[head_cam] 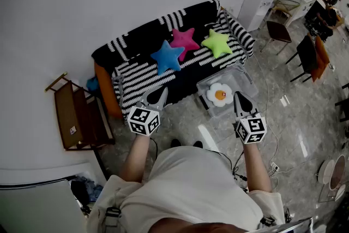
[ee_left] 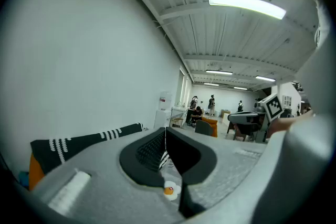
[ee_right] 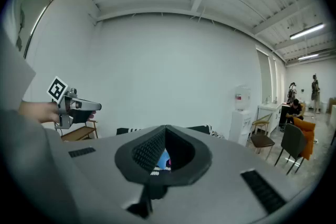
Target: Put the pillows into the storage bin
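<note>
Three star pillows lie on the black-and-white striped sofa (head_cam: 136,76): a blue one (head_cam: 166,57), a pink one (head_cam: 184,41) and a green one (head_cam: 217,42). On the floor in front of the sofa stands the clear storage bin (head_cam: 244,83), with a fried-egg pillow (head_cam: 220,94) in it. My left gripper (head_cam: 162,93) is held in the air before the sofa's front edge, jaws shut and empty (ee_left: 165,128). The right gripper (head_cam: 239,97) hovers at the bin's near right side, also shut with nothing in it (ee_right: 166,126). Through its jaws a bit of the blue pillow (ee_right: 163,158) shows.
A wooden rack (head_cam: 76,114) stands left of the sofa. A water dispenser (head_cam: 256,0), a desk and chairs (head_cam: 305,54) fill the far right. Cables lie on the tiled floor near the bin. People sit and stand far off in the room (ee_left: 210,105).
</note>
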A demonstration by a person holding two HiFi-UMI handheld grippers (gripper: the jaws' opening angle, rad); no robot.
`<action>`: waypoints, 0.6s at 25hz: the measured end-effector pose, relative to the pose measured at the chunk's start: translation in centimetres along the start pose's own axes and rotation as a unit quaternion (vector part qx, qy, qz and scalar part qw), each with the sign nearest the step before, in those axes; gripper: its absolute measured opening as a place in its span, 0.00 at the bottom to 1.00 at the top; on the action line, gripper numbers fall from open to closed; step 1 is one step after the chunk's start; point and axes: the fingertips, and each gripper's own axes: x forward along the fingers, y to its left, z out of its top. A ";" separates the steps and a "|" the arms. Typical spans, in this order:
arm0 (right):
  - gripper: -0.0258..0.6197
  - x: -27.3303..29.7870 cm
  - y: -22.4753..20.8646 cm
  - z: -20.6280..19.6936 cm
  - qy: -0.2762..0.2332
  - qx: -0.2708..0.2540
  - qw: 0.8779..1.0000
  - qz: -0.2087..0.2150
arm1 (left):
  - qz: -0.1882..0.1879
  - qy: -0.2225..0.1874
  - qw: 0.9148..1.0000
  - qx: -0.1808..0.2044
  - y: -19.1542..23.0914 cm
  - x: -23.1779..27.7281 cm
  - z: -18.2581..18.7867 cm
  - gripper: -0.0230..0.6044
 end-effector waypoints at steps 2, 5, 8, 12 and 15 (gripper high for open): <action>0.04 0.0 0.0 0.1 0.001 0.000 1.000 0.001 | 0.000 0.001 1.000 -0.003 -0.1 0.1 0.0 0.07; 0.04 0.0 0.0 0.3 0.001 0.001 1.000 0.000 | -0.002 0.002 1.000 -0.004 -0.1 0.0 -0.1 0.07; 0.04 -0.2 0.1 0.3 -0.005 0.013 1.000 -0.007 | -0.001 0.006 1.000 -0.001 0.0 -0.4 -0.4 0.07; 0.04 0.1 -0.1 -0.2 -0.004 0.033 0.999 -0.013 | 0.004 0.009 1.000 0.006 0.2 -0.4 -0.6 0.07; 0.04 0.3 0.3 -0.4 -0.001 0.028 1.000 -0.009 | 0.011 0.004 1.000 0.000 0.8 -0.6 -0.7 0.07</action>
